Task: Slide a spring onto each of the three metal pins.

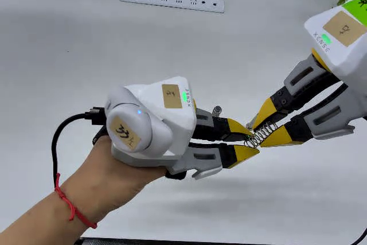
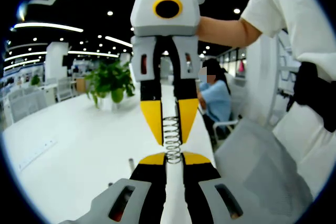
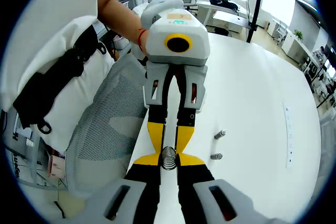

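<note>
Squarely tip to tip, two tongs meet on one spring.
The right gripper pinches the spring between its yellow tips; the left gripper brackets its other end, grip unclear. Just beside the left gripper, two metal pins sit on the white table.

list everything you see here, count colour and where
spring: 1, silver, between both grippers' jaws
metal pins: 2, silver, on the table beside the grippers
table: 1, white, under everything
power strip: 1, white, far side of table
plant: 1, green, table's far end
mesh chair: 1, grey, at the table edge
seated person: 1, blue top, background
cable: 1, black, into left gripper's back
string bracelet: 1, red, on the wrist
left gripper: yellow tips at spring's end
right gripper: yellow tips clamping spring
hand: holding left gripper
</note>
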Demonstrator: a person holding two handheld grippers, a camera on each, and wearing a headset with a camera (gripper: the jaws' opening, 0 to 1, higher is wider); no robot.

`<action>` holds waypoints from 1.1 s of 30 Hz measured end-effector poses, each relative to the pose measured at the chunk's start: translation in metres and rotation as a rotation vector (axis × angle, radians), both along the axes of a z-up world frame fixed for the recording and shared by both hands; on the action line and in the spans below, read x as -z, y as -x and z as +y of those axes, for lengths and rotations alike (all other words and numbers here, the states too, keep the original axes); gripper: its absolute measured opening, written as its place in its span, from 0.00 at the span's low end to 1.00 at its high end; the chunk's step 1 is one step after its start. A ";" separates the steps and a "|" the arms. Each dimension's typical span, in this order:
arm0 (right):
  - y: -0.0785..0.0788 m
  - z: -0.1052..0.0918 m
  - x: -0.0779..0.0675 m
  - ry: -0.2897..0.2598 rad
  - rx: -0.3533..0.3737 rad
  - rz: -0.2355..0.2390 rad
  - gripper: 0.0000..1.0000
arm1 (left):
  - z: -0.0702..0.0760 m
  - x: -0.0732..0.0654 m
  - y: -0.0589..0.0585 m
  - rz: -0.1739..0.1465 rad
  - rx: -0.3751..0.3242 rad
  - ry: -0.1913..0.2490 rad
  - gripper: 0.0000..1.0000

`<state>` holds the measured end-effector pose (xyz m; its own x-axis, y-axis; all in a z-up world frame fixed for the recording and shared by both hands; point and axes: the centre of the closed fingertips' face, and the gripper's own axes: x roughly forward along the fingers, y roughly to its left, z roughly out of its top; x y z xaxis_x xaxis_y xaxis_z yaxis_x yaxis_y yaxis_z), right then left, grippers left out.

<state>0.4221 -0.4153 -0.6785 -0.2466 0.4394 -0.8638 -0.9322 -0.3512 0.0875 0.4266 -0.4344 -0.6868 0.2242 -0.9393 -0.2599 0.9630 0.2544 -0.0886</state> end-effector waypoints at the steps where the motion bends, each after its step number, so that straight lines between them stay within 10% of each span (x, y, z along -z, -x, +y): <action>1: 0.000 0.001 0.000 0.000 0.000 0.000 0.12 | 0.000 0.000 0.000 0.001 0.000 0.001 0.11; 20: -0.006 0.001 -0.004 -0.024 0.055 0.003 0.12 | 0.007 0.003 0.001 0.013 -0.017 -0.003 0.16; 33: -0.034 -0.013 -0.007 -0.041 0.184 -0.018 0.12 | 0.036 0.012 -0.007 0.017 -0.079 -0.038 0.35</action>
